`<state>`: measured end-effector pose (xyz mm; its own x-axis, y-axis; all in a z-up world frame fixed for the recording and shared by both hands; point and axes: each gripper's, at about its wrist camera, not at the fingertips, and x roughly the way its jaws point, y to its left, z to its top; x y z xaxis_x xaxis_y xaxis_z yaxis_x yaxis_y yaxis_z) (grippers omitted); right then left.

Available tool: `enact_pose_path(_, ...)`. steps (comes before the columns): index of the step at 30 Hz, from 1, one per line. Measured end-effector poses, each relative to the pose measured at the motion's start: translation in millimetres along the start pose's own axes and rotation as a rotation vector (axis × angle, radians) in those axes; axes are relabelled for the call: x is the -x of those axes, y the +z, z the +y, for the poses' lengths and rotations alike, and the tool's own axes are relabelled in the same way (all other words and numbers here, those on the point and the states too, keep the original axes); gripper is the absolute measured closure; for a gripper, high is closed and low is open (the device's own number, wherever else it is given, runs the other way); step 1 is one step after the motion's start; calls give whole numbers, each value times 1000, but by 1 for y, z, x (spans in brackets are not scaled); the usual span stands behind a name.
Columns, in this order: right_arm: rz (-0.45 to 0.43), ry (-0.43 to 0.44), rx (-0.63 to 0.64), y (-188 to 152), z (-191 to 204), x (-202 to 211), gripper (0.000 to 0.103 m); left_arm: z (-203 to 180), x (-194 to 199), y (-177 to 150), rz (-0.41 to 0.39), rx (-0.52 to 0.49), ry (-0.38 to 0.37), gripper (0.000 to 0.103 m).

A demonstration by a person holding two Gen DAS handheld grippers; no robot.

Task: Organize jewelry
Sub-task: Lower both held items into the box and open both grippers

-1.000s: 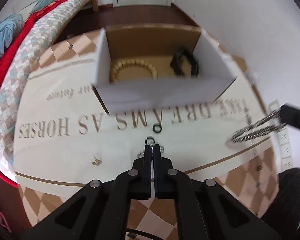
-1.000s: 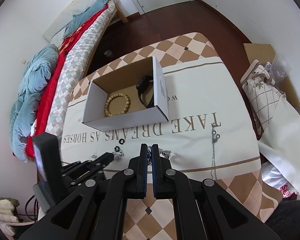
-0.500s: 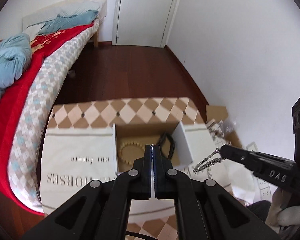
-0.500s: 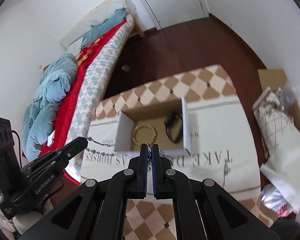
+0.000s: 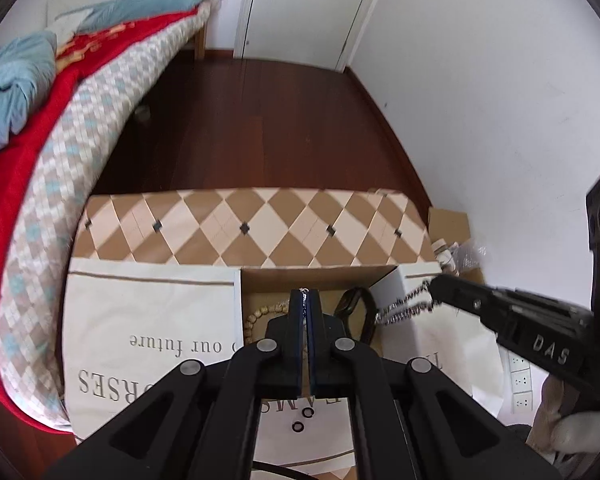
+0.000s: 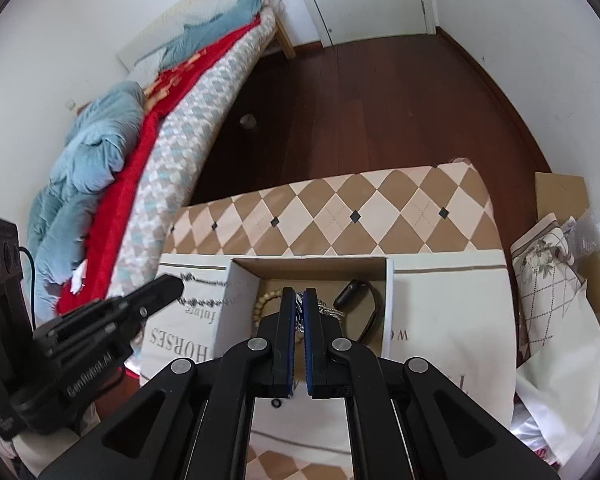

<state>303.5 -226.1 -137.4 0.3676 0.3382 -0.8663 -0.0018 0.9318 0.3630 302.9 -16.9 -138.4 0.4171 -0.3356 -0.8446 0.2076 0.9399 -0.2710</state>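
Observation:
A silver chain necklace (image 5: 404,307) hangs between both grippers above an open cardboard box (image 6: 389,304). My left gripper (image 5: 305,293) is shut on one end, a glint showing at its tips. My right gripper (image 6: 299,295) is shut on the other end (image 6: 299,307); chain droops beside it over the box. The stretched chain also shows at the left gripper's tip in the right wrist view (image 6: 204,290). In the box lie a wooden bead bracelet (image 6: 265,302) and a black band (image 6: 360,310).
The box stands on a table under a cream cloth (image 5: 148,320) with printed words and a diamond-pattern border. Two small black rings (image 5: 303,419) lie on the cloth near me. A bed (image 6: 148,128) is to the left, clutter and cardboard (image 6: 560,280) to the right.
Both grippers lifted from the cloth with the chain and moved forward over the box. The views now look down into the box from close above.

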Motion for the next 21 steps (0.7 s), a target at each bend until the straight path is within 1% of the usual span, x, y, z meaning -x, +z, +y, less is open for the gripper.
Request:
enact_pose_path(3, 33, -3, 8, 8, 0, -18, 99, 6, -14, 0, 33, 25, -5, 103)
enact_pose_path(6, 68, 11, 10, 15, 0, -33, 99, 14, -24, 3, 74, 71, 14, 100)
enact_pose_path(7, 87, 15, 5, 18, 0, -38, 99, 15, -27, 3, 87, 83, 33, 99)
enact_pose_path(9, 135, 44, -15, 21, -3, -48, 98, 16, -27, 5, 86, 87, 59, 99)
enact_pose_path(10, 150, 37, -26, 21, -5, -51, 97, 16, -26, 5, 80, 83, 66, 98)
enact_pose_path(11, 159, 26, -30, 21, -7, -52, 97, 14, -23, 5, 70, 73, 87, 94)
enact_pose_path(12, 156, 26, -32, 21, -9, -51, 92, 13, -22, 5, 62, 66, 101, 82)
enact_pose_path(13, 153, 16, -36, 20, -11, -49, 79, 12, -20, 5, 55, 59, 113, 71)
enact_pose_path(14, 146, 5, -37, 19, -12, -46, 70, 11, -17, 5, 47, 54, 137, 42)
enact_pose_path(15, 139, 10, -36, 17, -13, -42, 58, 11, -15, 4, 33, 54, 149, 27)
enact_pose_path(16, 131, -4, -36, 16, -15, -37, 54, 10, -9, 3, 5, 51, 164, 26)
enact_pose_path(17, 122, -24, -33, 15, -15, -33, 53, 10, -6, 3, -4, 48, 176, 26)
enact_pose_path(18, 108, -36, -32, 12, -17, -26, 51, 10, -3, 1, -12, 42, 205, 23)
enact_pose_path(19, 101, -54, -34, 11, -18, -22, 46, 10, -1, 1, -15, 38, 224, 21)
enact_pose_path(20, 94, -96, -25, 7, -19, -17, 43, 10, 2, -2, -25, 31, 244, 17)
enact_pose_path(21, 82, -131, -14, 3, -19, -12, 37, 10, 5, -5, -35, 25, 267, 12)
